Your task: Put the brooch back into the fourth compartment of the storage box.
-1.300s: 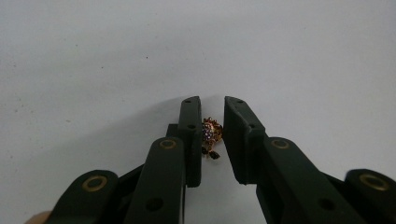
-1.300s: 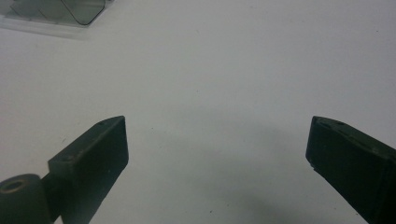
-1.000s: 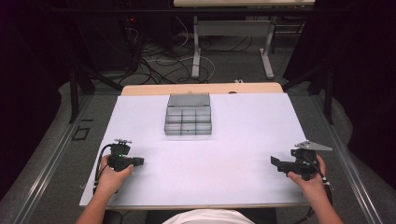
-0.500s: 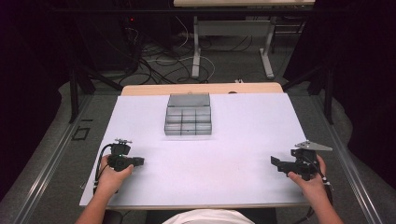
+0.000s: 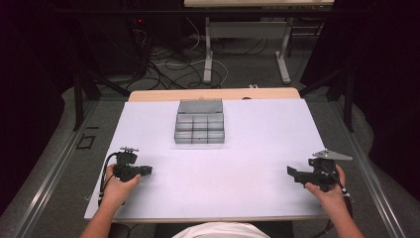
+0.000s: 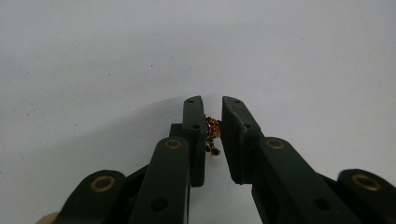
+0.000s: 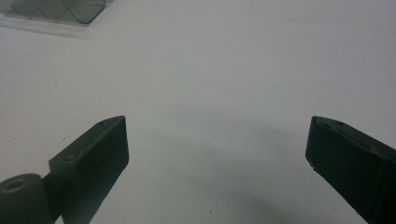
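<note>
Nothing has moved: left gripper (image 6: 213, 103) rests low on the white surface (image 5: 237, 163), jaws pinching a tiny gold-and-red trinket (image 6: 212, 133); right gripper (image 7: 217, 140) hangs wide open, empty. Organizer (image 5: 199, 128) sits far-centre.

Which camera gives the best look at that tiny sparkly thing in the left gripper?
The left gripper view: the small gold and red trinket sits pinched between the left gripper jaws, close up. The high view shows the left gripper low over the white table, but the trinket is too small to make out.

Small beaded thing (image 6: 212, 134) half-hidden between tool jaws.
</note>
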`<action>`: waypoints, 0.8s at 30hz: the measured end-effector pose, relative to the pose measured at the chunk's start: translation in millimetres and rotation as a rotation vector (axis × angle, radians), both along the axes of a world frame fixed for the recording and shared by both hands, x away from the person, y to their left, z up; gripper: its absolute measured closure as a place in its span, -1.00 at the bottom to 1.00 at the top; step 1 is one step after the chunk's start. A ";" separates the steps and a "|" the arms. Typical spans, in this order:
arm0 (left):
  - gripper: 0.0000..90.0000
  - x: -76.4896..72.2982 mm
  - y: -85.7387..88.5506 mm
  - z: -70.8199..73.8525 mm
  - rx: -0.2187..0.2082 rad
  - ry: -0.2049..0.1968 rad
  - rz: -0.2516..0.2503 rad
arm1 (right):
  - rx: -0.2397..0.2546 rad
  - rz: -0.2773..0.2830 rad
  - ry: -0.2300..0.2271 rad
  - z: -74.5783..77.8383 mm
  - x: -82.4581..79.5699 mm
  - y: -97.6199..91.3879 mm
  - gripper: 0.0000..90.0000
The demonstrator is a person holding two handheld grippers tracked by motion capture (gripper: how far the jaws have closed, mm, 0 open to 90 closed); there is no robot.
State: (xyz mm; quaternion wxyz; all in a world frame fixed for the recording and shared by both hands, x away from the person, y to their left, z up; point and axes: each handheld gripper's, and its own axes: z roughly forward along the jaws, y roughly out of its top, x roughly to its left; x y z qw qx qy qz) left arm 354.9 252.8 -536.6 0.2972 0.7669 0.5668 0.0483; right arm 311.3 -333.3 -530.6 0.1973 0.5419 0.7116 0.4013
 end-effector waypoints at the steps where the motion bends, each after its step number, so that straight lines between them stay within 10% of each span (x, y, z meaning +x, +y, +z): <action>1: 0.78 -0.1 1.4 1.4 0.000 0.005 -0.005 | 0.003 -0.001 0.003 0.3 -0.3 0.4 -0.88; 24: 0.78 -2.5 10.3 7.7 -0.015 -0.043 0.081 | 0.006 0.005 0.007 -0.5 -0.1 1.4 -0.88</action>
